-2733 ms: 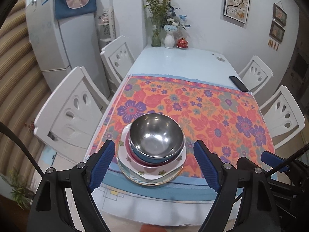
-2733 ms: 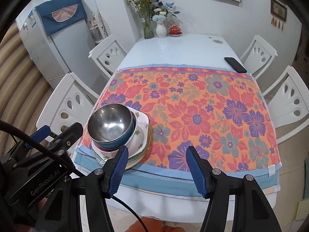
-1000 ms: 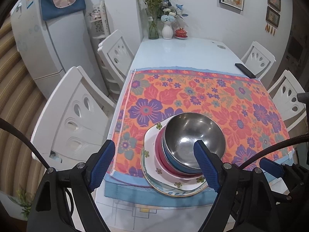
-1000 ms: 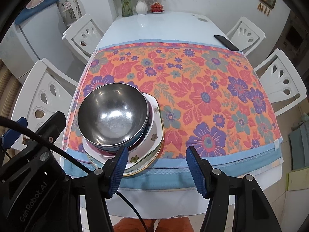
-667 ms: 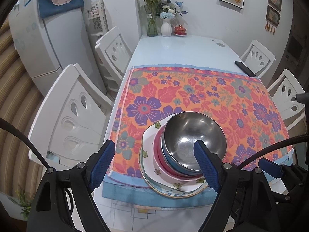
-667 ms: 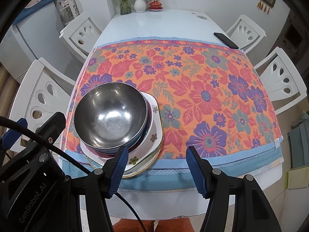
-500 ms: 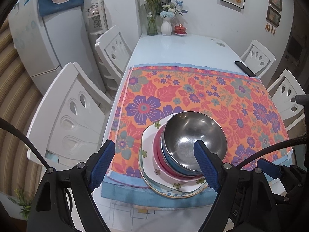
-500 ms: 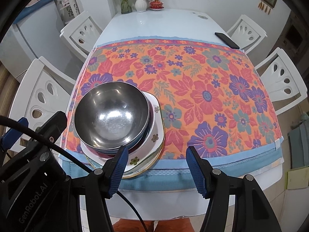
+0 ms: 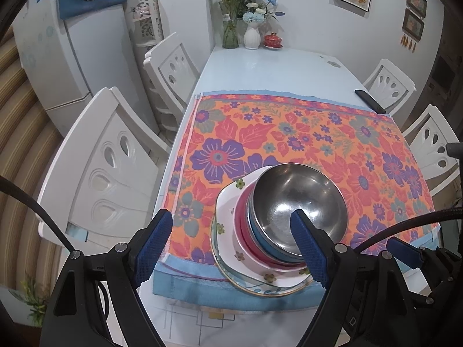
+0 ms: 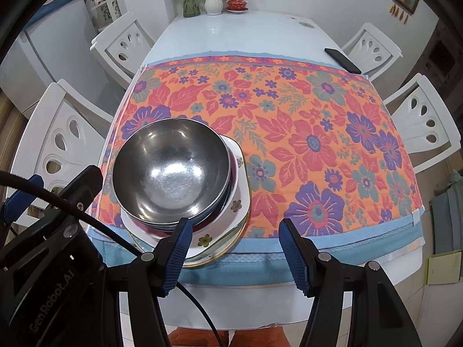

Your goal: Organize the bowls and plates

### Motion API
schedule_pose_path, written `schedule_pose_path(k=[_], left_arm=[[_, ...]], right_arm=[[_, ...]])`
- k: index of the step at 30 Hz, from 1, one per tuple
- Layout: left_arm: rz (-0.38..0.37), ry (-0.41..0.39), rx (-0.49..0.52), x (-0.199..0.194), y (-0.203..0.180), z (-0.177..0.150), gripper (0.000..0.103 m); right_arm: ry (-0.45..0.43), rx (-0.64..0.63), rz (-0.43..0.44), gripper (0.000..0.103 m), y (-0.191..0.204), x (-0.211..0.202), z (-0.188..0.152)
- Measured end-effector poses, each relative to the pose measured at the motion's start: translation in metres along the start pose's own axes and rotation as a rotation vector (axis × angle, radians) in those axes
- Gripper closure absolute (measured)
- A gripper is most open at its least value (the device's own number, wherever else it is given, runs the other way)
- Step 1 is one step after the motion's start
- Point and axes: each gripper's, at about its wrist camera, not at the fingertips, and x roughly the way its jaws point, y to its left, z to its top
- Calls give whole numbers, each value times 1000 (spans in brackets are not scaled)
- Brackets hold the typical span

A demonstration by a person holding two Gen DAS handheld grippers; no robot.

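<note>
Around a long white table (image 9: 277, 66) stand white chairs (image 9: 98, 170), and a fridge (image 9: 72, 57) fills the far left corner of the room. On the near half of the table lies a floral cloth (image 10: 303, 133), orange with purple and red flowers and a blue border along its near edge. At the cloth's near left corner sits the stack of dishes: a steel bowl (image 10: 170, 170) on top, nested in a blue bowl (image 9: 262, 238), which sits in a red bowl (image 9: 241, 217). Under these lies a white plate (image 9: 228, 205) with small flower marks, and under that a second plate (image 9: 251, 287) with a gold rim, reaching over the cloth's blue border.

Both grippers point steeply down at the table's near end. The left gripper (image 9: 231, 245) has its blue fingers (image 9: 153, 243) spread wide; in its own view the right finger overlaps the steel bowl's near rim, but whether it touches I cannot tell, and nothing is clamped. The right gripper (image 10: 235, 253) has its fingers about half apart, above the cloth's near edge just right of the stack, with nothing between them.

Farther off, a black phone (image 10: 343, 60) lies at the cloth's far right corner. At the table's far end stand a white vase (image 9: 251, 37) of flowers, a glass vase (image 9: 230, 33), and a small red lidded cup (image 9: 272, 40).
</note>
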Motion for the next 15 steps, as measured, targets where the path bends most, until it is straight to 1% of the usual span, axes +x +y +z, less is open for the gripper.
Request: schedule_pose_path(k=[8, 15], left_arm=[[-3, 2, -6, 0, 4, 1, 21], [-4, 2, -5, 0, 4, 1, 21]], right_arm=[[-9, -24, -8, 43, 8, 0, 2], [-8, -21, -9, 43, 8, 0, 2]])
